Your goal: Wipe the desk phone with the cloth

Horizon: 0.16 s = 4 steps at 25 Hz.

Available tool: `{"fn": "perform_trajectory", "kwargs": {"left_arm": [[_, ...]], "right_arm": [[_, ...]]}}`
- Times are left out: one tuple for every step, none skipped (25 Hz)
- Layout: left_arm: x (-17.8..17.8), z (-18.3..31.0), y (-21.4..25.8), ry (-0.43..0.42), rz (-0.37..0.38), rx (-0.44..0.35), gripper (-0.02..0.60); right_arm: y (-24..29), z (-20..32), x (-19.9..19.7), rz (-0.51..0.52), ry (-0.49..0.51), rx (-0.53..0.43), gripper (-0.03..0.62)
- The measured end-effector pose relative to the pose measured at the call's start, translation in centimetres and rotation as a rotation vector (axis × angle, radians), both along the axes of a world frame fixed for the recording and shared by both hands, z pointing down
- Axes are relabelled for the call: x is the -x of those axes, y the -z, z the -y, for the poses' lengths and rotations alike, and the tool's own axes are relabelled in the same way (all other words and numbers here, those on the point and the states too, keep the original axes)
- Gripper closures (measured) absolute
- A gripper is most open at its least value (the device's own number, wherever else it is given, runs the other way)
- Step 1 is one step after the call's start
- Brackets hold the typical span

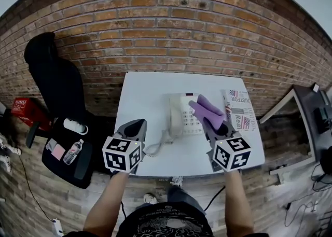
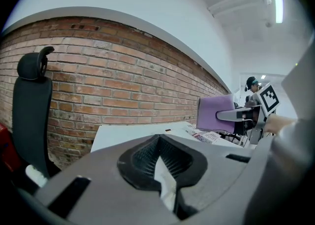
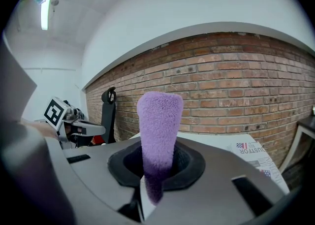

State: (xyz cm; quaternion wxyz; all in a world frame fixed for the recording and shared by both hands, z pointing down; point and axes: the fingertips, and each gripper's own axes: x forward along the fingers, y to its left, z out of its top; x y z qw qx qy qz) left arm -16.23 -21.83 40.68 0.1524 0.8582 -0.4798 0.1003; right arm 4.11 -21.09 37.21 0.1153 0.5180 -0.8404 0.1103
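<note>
I am pinching the fuzzy purple cloth (image 1: 210, 108) in my right gripper (image 1: 208, 122) just over the white corded desk phone (image 1: 180, 115), my left gripper (image 1: 134, 127) hovering closed and empty beside it, wiping seemingly not yet begun.

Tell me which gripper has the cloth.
The right gripper, shut on the purple cloth; the left gripper is shut and empty.

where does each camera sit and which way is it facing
Head view: on the head, looking down at table, desk phone, both forearms.
Left gripper view: on left gripper, past shut jaws to brick wall.
Right gripper view: on right gripper, past jaws clamping cloth to wall.
Both gripper views share the wall.
</note>
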Motion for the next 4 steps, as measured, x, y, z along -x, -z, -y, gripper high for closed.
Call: {"fn": "perform_trajectory", "kwargs": {"left_arm": [[-0.07,-0.09,-0.02,-0.001,-0.001,0.001,0.578],[-0.19,-0.2,-0.06,-0.003,-0.002,0.002,0.578],[-0.32,-0.31,-0.12,-0.006,-0.002,0.003,0.578],[-0.45,-0.42,-0.18,-0.009,-0.003,0.004,0.578]], "right_arm": [[0.09,-0.08,0.0,0.006,-0.001,-0.001,0.551],[0.18,-0.18,-0.05,0.015,-0.003,-0.001,0.551],[0.28,-0.28,-0.12,0.025,-0.006,-0.001,0.551],[0.38,-0.39,-0.19,0.037,-0.009,-0.002,0.551]]}}
